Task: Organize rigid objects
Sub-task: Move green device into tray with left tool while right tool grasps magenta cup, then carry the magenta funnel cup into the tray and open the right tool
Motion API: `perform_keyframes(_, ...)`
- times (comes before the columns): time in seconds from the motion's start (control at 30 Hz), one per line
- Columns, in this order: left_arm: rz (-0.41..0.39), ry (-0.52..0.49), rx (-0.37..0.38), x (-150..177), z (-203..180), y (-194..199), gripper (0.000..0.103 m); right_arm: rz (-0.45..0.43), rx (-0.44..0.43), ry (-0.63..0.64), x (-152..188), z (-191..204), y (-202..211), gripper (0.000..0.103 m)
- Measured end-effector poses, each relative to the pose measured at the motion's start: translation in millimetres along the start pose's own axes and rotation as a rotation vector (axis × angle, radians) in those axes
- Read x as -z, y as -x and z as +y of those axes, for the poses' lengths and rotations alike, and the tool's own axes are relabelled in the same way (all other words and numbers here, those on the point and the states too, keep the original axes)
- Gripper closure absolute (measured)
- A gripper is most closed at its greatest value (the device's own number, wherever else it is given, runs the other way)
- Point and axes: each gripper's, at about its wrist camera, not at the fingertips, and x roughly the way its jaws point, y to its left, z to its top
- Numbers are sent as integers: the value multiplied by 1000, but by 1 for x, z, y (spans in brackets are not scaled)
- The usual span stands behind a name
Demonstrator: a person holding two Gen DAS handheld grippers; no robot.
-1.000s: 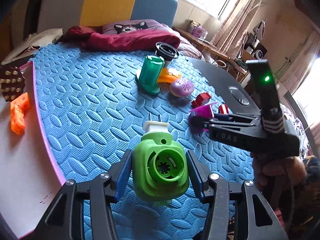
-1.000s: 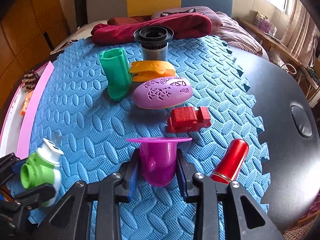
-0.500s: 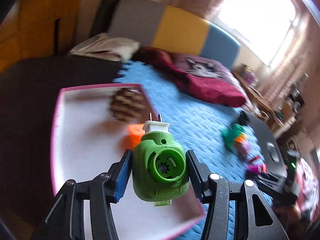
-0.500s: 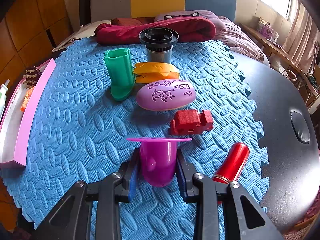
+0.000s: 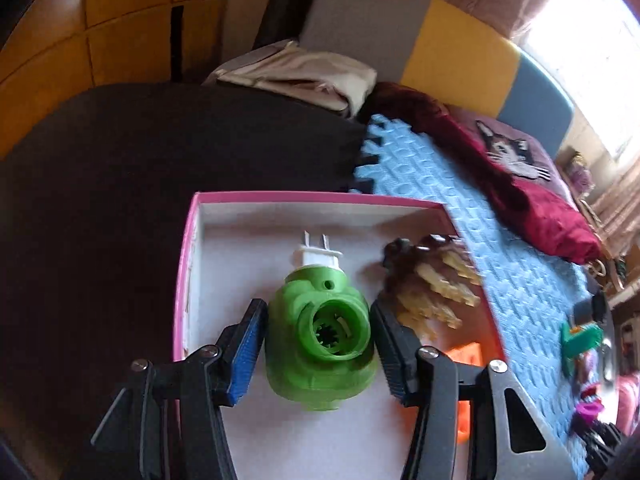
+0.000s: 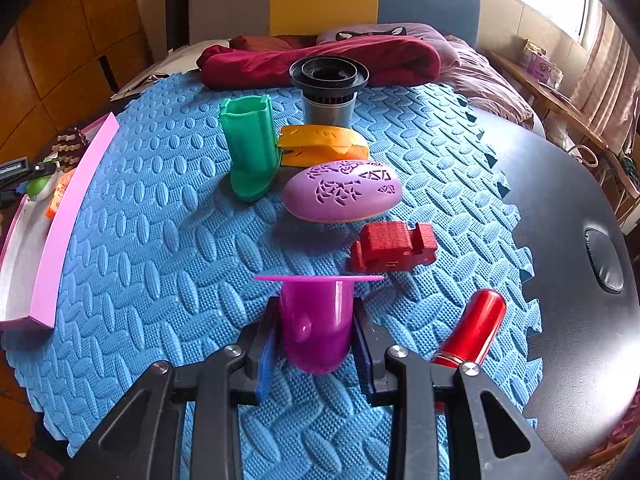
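Observation:
My left gripper is shut on a green plug-in device with a white two-prong plug, held over the pink-rimmed white tray. A brown spiked piece and an orange block lie in the tray to its right. In the right wrist view my right gripper is shut on a magenta flanged cup above the blue foam mat. The left gripper shows far left over the tray.
On the mat stand a green boot-shaped holder, an orange clip, a lilac oval case, a red block, a red cylinder and a black-rimmed grey cup. A maroon cloth lies behind.
My left gripper has swung left with the green plug-in device, from above the mat to above the tray. The right gripper and its magenta cup have stayed put.

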Motion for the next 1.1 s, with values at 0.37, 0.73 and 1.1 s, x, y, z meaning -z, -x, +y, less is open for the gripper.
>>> perform_keyframes(0.37,-86,-6,-15,31,2,50,32,3,0,-2,0,0,0,71)
perform_keyframes(0.73,-131,-97,-28,93,-27,101,29,-3,9,5,0,1,0,71)
perform_keyframes(1.1,-162,-129,-44,106,-32,123,29,-10,21,15,2,6,2,71)
